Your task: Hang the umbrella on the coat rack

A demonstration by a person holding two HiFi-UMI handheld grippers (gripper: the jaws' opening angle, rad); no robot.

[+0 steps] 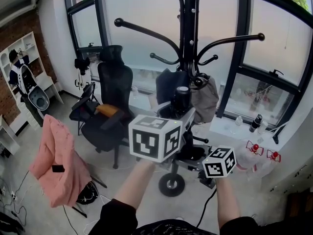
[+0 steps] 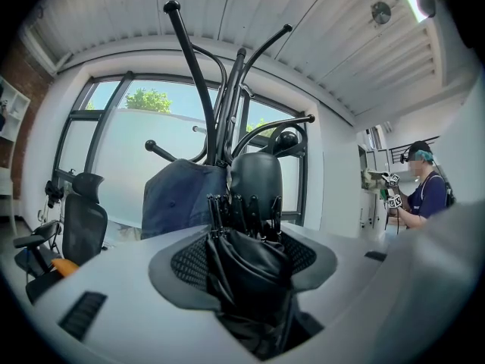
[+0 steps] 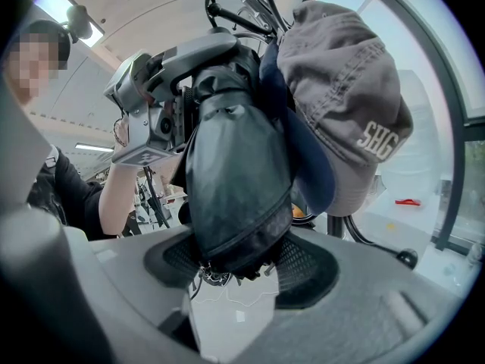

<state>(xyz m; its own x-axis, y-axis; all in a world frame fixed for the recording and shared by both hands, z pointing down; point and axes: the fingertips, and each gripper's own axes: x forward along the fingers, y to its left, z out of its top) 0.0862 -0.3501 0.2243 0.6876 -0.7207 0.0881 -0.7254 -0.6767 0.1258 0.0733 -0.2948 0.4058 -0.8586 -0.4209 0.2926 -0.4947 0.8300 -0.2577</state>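
Head view: the folded umbrella (image 1: 181, 99) is held up just before the coat rack (image 1: 187, 23), a black metal pole with curved, ball-tipped arms. Its glossy black fabric is pleated, the ribs gathered at a smooth rounded handle. The long axis runs near to far, handle toward the rack. Left gripper (image 2: 242, 256) fingers clench the canopy; right gripper (image 3: 239, 271) fingers clamp its near end. A faded grey cap (image 3: 345, 105) hangs alongside.

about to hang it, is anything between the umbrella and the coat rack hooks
Yes: a grey cap and a navy cap hang low on the coat rack, right behind the umbrella. Its long upper hooks look bare.
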